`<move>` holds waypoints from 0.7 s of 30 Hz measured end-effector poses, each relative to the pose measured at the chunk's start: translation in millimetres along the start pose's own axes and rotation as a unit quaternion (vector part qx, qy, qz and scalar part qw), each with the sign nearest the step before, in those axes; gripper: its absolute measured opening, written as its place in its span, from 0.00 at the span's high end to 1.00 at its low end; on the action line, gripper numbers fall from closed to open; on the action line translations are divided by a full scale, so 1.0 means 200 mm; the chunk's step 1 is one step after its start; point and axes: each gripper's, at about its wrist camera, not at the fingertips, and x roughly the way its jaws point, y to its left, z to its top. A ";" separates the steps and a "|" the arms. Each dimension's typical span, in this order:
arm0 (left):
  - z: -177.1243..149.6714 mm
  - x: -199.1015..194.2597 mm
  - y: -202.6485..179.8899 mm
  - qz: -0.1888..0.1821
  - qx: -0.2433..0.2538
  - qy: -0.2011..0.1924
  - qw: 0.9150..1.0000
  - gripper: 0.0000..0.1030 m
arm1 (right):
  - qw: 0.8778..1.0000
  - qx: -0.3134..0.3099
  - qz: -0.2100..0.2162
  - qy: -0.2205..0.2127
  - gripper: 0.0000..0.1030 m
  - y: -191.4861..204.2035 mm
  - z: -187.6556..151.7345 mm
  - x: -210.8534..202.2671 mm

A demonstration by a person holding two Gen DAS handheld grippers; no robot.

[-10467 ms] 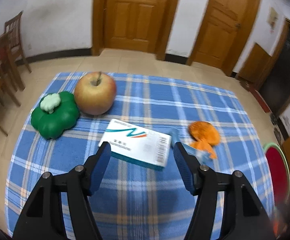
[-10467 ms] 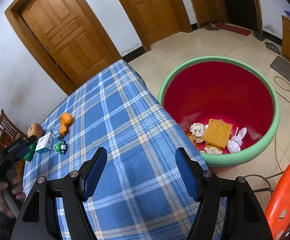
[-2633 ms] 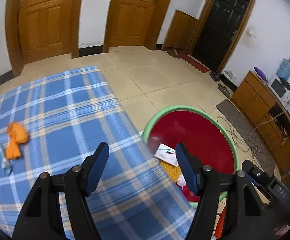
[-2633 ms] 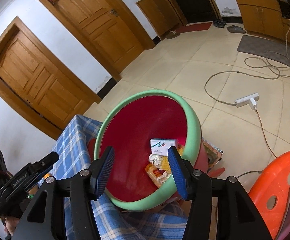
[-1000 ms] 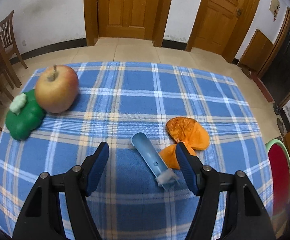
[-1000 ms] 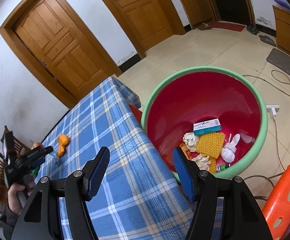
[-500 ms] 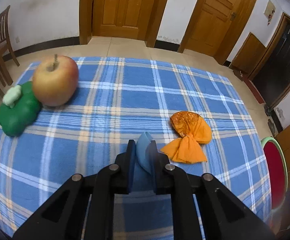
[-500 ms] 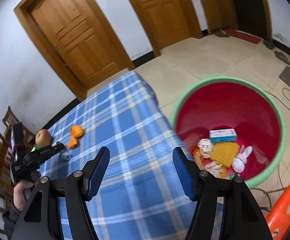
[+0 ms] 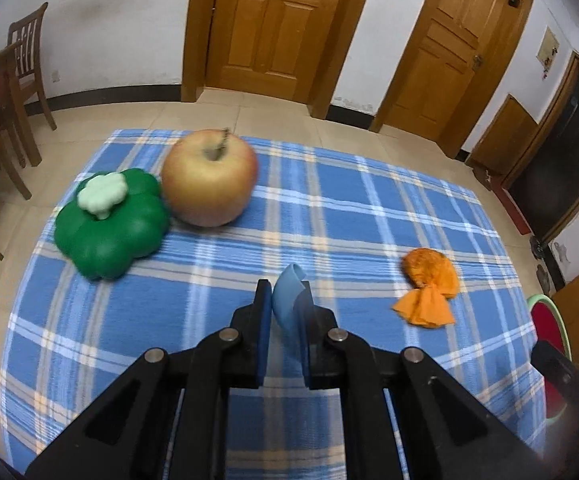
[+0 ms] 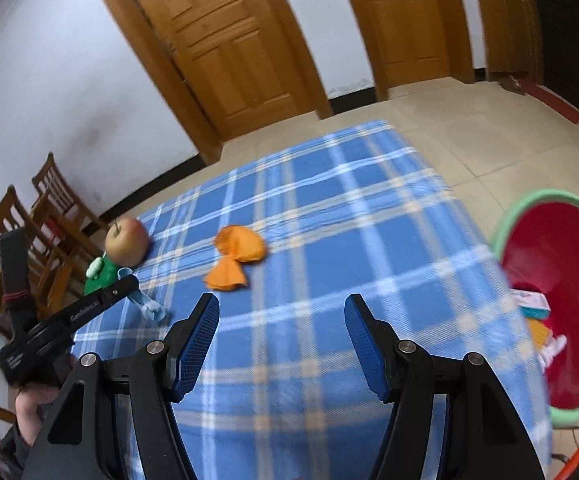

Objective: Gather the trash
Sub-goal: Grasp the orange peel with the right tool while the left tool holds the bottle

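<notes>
Left wrist view is showing your left gripper [image 9: 283, 300] pinching a crumpled pale blue wrapper [image 9: 287, 300] between its two pads, with the wrapper's curled tip poking out past the fingertips above the blue plaid tablecloth [image 9: 349, 208]. From the right wrist view the same wrapper [image 10: 145, 304] is hanging from that gripper [image 10: 127, 280], its clear tail dangling close to the cloth (whether it is touching, you cannot tell from here).

Your right gripper [image 10: 281, 312] is hovering with its jaws spread wide and nothing between them, aimed over the near part of the table.

The step you are in looks like the pickup of the blue wrapper, with the grasp already made. Orange peel [image 9: 427, 288] is lying on the cloth to the right of your left gripper, well apart from it, and is probably the remaining piece of trash. The apple [image 9: 209, 178] and the green toy pepper [image 9: 109, 220] are sitting together at the far left, touching or nearly so; those are likely not trash.

Next you are probably carrying the wrapper right, off the table edge, to the red bin with the green rim [image 10: 561, 280], which is standing on the floor beside the table and already holding a box and other scraps. Keep the pinch firm, since the thin wrapper could slip.
</notes>
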 end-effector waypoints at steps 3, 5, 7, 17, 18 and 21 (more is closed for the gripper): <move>-0.01 0.01 0.04 -0.005 -0.011 0.001 1.000 0.89 | 1.000 -0.015 -0.007 0.010 0.35 0.07 0.03 0.13; -0.01 0.01 0.07 -0.010 -0.019 0.004 1.000 0.89 | 1.000 -0.020 -0.009 0.018 0.35 0.10 0.04 0.21; -0.02 0.01 0.08 -0.012 -0.022 0.003 1.000 0.89 | 0.999 -0.024 -0.008 0.021 0.36 0.13 0.07 0.29; -0.03 0.02 0.12 -0.021 -0.034 0.005 0.999 0.89 | 0.999 -0.042 -0.012 0.022 0.65 0.21 0.15 0.51; -0.02 0.02 0.12 -0.021 -0.034 0.005 0.999 0.89 | 0.999 -0.047 -0.012 0.023 0.69 0.22 0.14 0.52; -0.03 0.02 0.12 -0.024 -0.034 0.005 0.999 0.89 | 0.998 -0.061 -0.012 0.023 0.77 0.25 0.11 0.53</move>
